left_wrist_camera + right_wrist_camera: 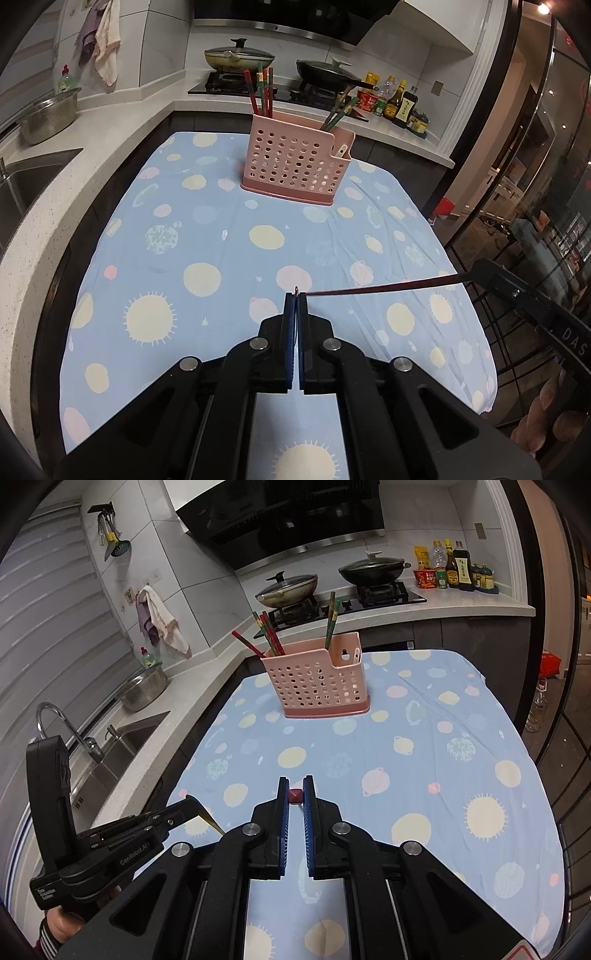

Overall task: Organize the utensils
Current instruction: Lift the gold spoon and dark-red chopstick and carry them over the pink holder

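Home kitchen; gas hob (373, 592), woks (373, 570), sink (122, 738)

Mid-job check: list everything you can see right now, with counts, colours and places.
loose chopstick: one, dark red, above the cloth, held at both ends
holder: one, pink, perforated, far end of the tablecloth
chopsticks in holder: several, red and green, standing at both its ends
tablecloth: one, light blue with suns and planets
pans: two, lidded, on the stove
bottles: several, brown and yellow, counter right of the stove
metal bowl: one, silver, beside the sink
left gripper: fingers shut on the loose chopstick's thin tip
right gripper: fingers shut on its thick end
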{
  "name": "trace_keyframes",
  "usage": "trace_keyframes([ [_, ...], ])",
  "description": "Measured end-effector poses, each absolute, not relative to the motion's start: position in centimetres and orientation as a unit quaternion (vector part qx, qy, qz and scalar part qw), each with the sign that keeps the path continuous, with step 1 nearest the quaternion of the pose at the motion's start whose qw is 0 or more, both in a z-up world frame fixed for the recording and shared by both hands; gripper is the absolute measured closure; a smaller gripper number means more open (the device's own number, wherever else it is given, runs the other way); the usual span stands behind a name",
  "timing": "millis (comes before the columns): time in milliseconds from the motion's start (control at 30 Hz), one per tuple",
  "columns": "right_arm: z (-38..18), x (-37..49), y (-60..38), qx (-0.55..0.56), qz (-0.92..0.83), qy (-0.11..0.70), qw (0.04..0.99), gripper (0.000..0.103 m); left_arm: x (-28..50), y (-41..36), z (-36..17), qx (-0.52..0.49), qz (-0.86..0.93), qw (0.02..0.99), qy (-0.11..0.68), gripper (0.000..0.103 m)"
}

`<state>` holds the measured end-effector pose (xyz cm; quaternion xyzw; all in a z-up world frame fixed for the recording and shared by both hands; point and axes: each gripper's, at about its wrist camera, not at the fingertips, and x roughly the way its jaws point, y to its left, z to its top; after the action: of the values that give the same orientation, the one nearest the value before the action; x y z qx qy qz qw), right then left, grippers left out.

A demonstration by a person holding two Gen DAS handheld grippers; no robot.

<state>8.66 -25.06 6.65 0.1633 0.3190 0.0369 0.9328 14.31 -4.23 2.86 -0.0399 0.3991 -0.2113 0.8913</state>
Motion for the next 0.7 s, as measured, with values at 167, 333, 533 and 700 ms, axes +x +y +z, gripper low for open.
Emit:
trace_keyframes([
  [167, 9.2, 10.2, -26.1, 0.157, 0.034, 0.289, 0.944, 0.096, 15.8, -4.6, 4.8, -0.04, -0.217, 0.897, 0.383, 0.102],
  [333, 11.4, 12.3, -27.2, 0.154, 0.033, 0.265, 0.951, 0.096, 17.7, -5.0, 7.6, -0.037, -0.226, 0.906, 0.355, 0.102],
  [533, 13.7, 15.3, -28.8, 0.159, 0.023, 0.233, 0.959, 0.096, 21.6, -5.7, 11.3, -0.045, -0.236, 0.916, 0.321, 0.102],
  [700, 16.3, 19.1, -30.3, 0.158, 0.011, 0.199, 0.967, 0.096, 25.7, -6.4, 14.1, -0.06, -0.246, 0.921, 0.294, 0.102],
])
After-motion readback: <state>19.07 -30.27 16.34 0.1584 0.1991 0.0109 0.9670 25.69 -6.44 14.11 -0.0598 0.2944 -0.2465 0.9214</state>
